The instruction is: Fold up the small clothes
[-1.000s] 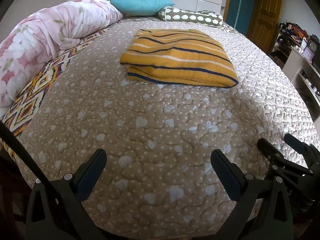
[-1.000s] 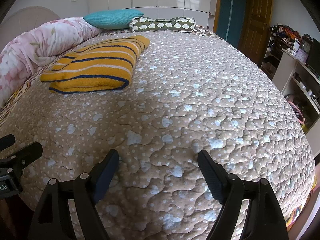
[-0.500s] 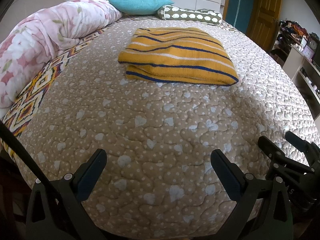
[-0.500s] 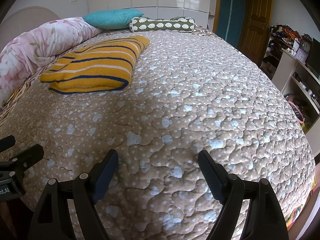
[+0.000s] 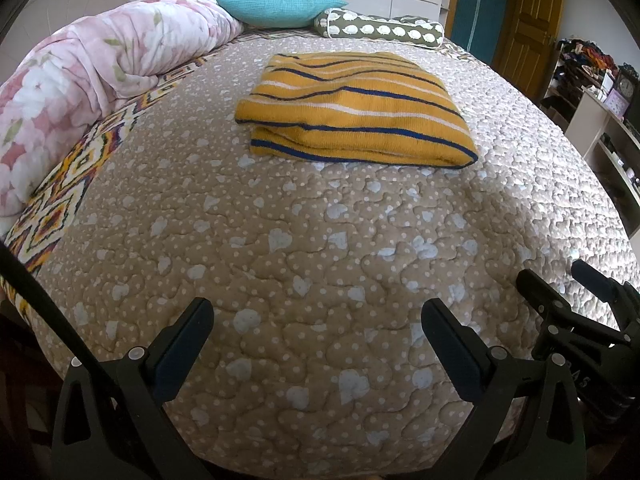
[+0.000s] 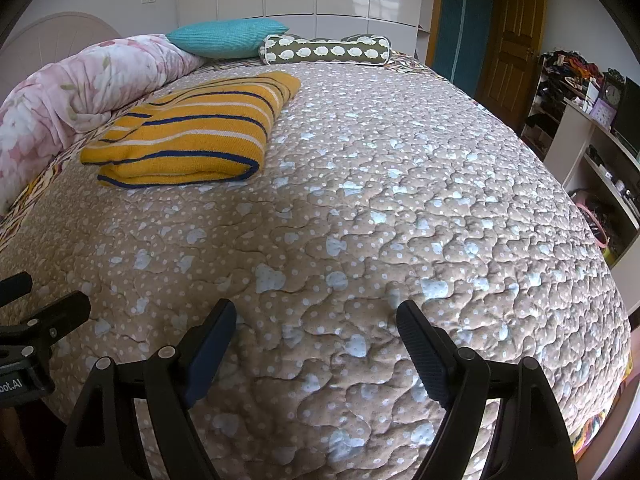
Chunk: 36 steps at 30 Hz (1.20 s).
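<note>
A quilted bedspread point(image 5: 320, 248), tan with pale hearts and dots, is spread over the whole bed and fills both views. A rolled floral duvet point(image 5: 100, 72) is banked along its edge at ten o'clock in the left wrist view, and a teal pillow point(image 5: 280, 6) and a patterned bolster point(image 5: 380, 30) are set at the far end, near twelve o'clock.

The task's thing, a mustard striped garment point(image 5: 356, 112), is laid on the spread toward twelve o'clock from the left gripper and toward ten o'clock in the right wrist view point(image 6: 192, 136). It is already folded into a neat stacked rectangle, with layered edges shown at its near side.

The left gripper point(image 5: 316, 340) is held with its fingers spread wide, nothing between them, well apart from the garment. The right gripper point(image 6: 316, 340) is likewise spread and empty, just beside the left.

The folding of this piece is judged finished, or nearly so. Should another fold be wanted, a reach forward to the garment's near edge is called for.
</note>
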{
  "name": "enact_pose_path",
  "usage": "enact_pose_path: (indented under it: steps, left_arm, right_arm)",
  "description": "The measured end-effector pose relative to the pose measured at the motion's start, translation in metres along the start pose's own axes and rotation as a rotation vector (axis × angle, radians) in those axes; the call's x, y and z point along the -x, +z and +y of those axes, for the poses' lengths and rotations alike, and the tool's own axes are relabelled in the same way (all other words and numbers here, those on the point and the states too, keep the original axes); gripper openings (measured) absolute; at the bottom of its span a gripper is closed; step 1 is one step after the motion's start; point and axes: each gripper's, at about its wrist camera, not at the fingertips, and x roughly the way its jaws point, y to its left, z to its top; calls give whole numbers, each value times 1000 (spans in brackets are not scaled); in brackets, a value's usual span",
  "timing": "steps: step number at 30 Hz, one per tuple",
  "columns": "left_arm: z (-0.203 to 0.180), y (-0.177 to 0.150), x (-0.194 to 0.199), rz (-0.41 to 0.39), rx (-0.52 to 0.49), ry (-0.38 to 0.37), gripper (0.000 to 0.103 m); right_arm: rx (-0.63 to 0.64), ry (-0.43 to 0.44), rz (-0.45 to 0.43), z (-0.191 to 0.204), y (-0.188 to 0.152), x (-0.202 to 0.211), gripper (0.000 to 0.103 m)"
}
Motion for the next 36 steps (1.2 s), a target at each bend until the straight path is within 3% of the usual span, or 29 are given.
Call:
enact_pose_path:
  steps: [24,36]
  left_arm:
    - [0,-2,-2,-2,-3,1,103]
    - [1,0,16,-95,-2,0,103]
  right_arm:
    - [-9,-2,-4,0,-1,0,88]
    - [-46,-20,-80,-1,1,15,88]
